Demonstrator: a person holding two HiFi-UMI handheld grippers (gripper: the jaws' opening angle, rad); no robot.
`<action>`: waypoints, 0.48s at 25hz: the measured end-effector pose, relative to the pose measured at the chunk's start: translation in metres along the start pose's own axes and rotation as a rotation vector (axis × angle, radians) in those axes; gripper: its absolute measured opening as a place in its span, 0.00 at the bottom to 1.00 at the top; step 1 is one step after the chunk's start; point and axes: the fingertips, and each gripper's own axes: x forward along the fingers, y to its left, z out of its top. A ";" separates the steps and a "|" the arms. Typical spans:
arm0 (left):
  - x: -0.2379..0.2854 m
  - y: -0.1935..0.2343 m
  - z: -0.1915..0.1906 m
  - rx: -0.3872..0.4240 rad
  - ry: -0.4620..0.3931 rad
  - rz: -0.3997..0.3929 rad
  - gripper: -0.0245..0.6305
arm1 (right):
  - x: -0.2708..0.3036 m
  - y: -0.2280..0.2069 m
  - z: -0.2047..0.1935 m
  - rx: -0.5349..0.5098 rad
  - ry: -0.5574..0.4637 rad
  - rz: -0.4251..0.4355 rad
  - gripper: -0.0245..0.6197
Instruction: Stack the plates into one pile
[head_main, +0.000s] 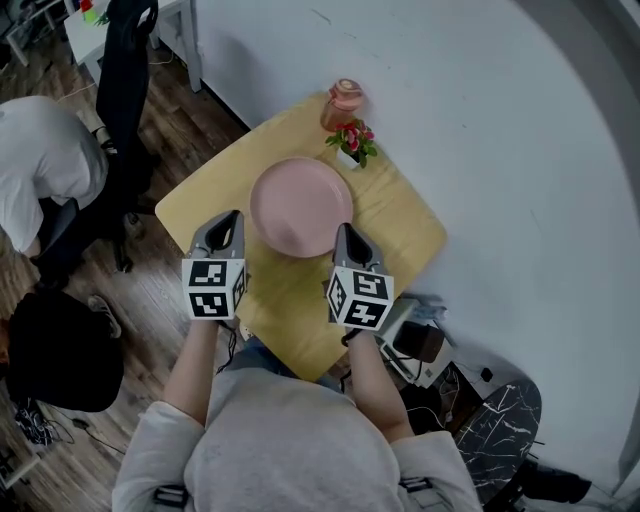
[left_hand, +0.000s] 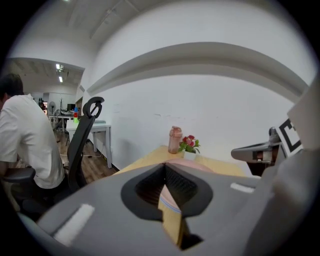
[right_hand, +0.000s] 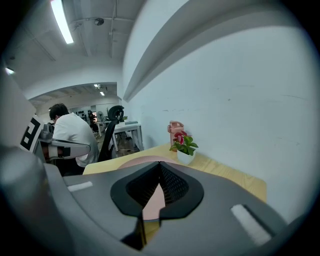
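Only one pink plate (head_main: 300, 205) showed on the wooden table (head_main: 405, 230), and whether others lay nested under it could not be told from above. The stacking therefore looked finished, or close to it. The step in hand seemed to be drawing both tools clear. To do that well, each one should lift straight away from the rim without clipping it, keeping short of the pink bottle (head_main: 343, 104) and the small flower pot (head_main: 352, 142) at the far corner.

The left gripper (head_main: 232, 216) had its jaws pressed together with nothing between them, and so did the right gripper (head_main: 345, 231). The plate sat mid-table between the two. The left gripper's tip was just beside the plate's left edge and the right gripper's tip just beside its right edge, neither gripping it
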 end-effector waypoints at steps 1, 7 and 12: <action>-0.006 -0.002 0.004 0.006 -0.016 0.006 0.13 | -0.005 0.000 0.003 -0.002 -0.012 0.006 0.04; -0.038 -0.015 0.024 0.011 -0.112 0.042 0.13 | -0.036 -0.002 0.019 -0.012 -0.076 0.049 0.04; -0.068 -0.027 0.038 0.033 -0.176 0.075 0.13 | -0.063 -0.006 0.032 -0.032 -0.128 0.070 0.05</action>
